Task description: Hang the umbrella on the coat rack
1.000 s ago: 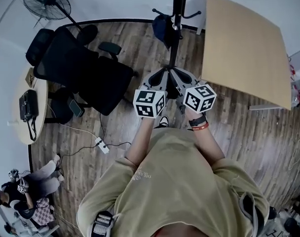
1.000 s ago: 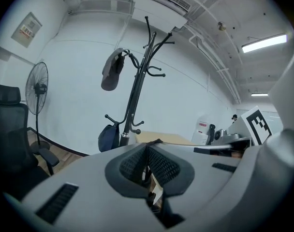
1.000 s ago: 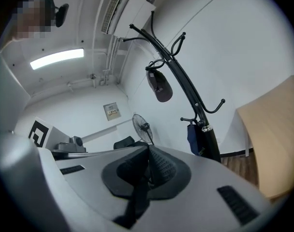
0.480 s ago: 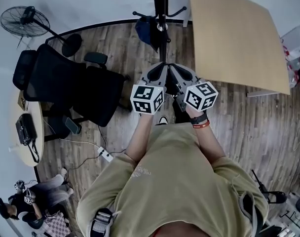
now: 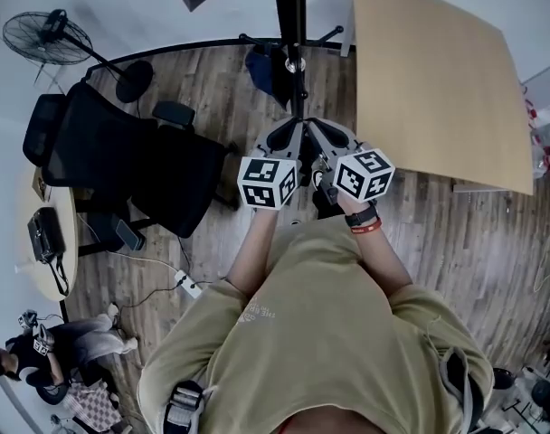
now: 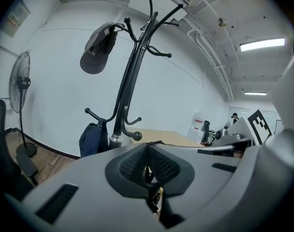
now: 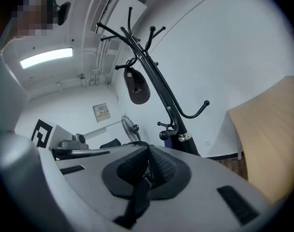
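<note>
Right claw (image 7: 148, 152): its jaws are pressing together on a black strap (image 7: 136, 199), which is trailing down out of them.
Coat rack (image 7: 161, 93): it is standing beyond the claw and leaning across the view, with hooks curling out at two levels.
Cap (image 7: 137, 88): a dark one is dangling from an upper hook.
Surface (image 7: 268, 144): a pale wooden top is lying to the right of the rack.
Fan (image 7: 131, 128): it is standing further back, left of the pole.
Ceiling light (image 7: 45, 58): it is glowing at upper left.

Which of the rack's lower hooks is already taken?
The lower hook pointing left in the left gripper view: a dark blue item hangs from it. The other lower hooks end in bare ball tips.
</note>
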